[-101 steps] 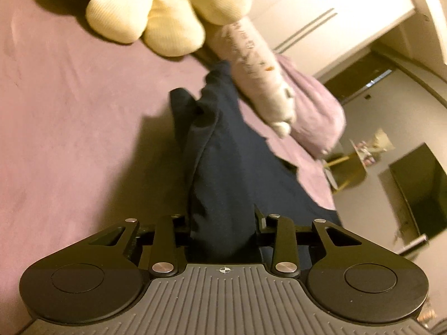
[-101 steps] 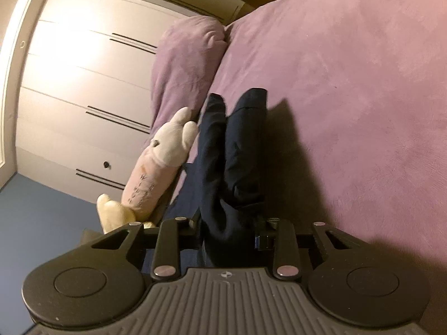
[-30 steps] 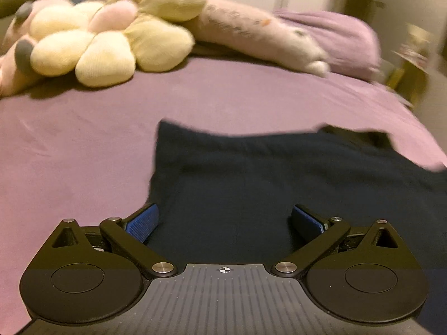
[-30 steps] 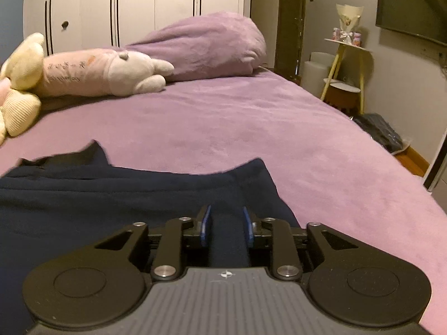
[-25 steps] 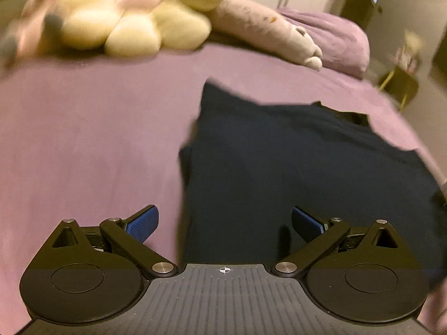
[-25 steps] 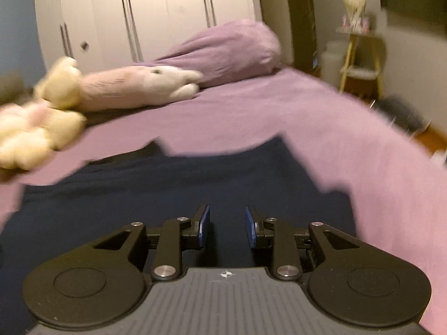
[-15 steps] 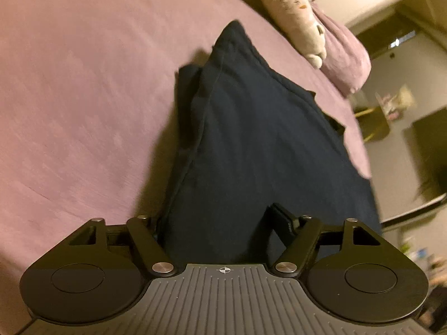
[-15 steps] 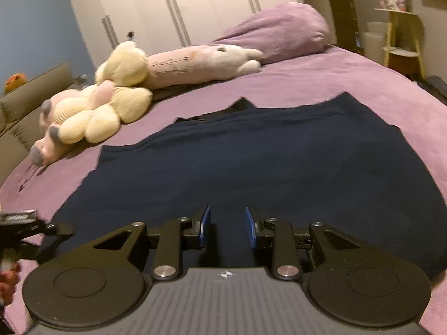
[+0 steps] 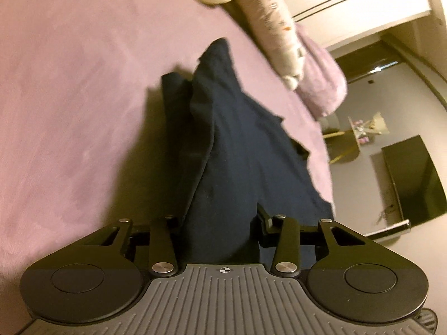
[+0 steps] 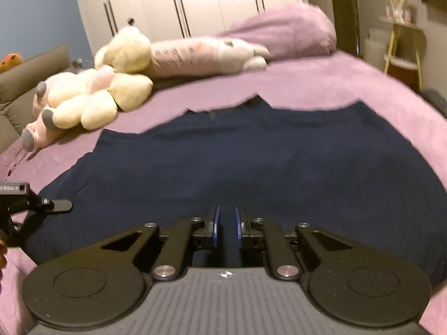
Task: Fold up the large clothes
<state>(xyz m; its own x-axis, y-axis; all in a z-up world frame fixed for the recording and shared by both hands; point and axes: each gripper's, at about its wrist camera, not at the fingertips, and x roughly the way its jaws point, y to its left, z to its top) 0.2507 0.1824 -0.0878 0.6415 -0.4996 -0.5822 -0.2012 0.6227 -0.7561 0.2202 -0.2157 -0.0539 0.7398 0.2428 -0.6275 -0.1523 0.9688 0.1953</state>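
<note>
Both tongs are closing at this moment. Left tongs (image 9: 220, 223) have just been closing, and a thick bunch of the dark blue garment (image 10: 251, 150) stands between the jaws and fills the gap, so I judge them clenched on the garment's left edge. Right tongs (image 10: 225, 224) have also just been closing; their blue pads (image 10: 216, 223) stand nearly together with only a narrow dark slit between them. Dark cloth lies under and in front of them, but I cannot tell if a thin layer is caught in the slit.

Beyond the tongs, the garment lies spread wide on the purple bed (image 10: 321, 83). In the left wrist view its left part is lifted from the bed and hangs in folds toward the jaws. Further away, near the head of the bed, lie a yellow plush toy (image 10: 103, 95), a long pink plush toy (image 10: 201, 53) and a purple pillow (image 10: 287, 33), well apart from the garment.

I think the step in hand is to take the near edge at two places for the next fold. The next move calls for a sure hold in both tongs, then an even lift, so that the near edge goes over toward the far edge without twisting.
</note>
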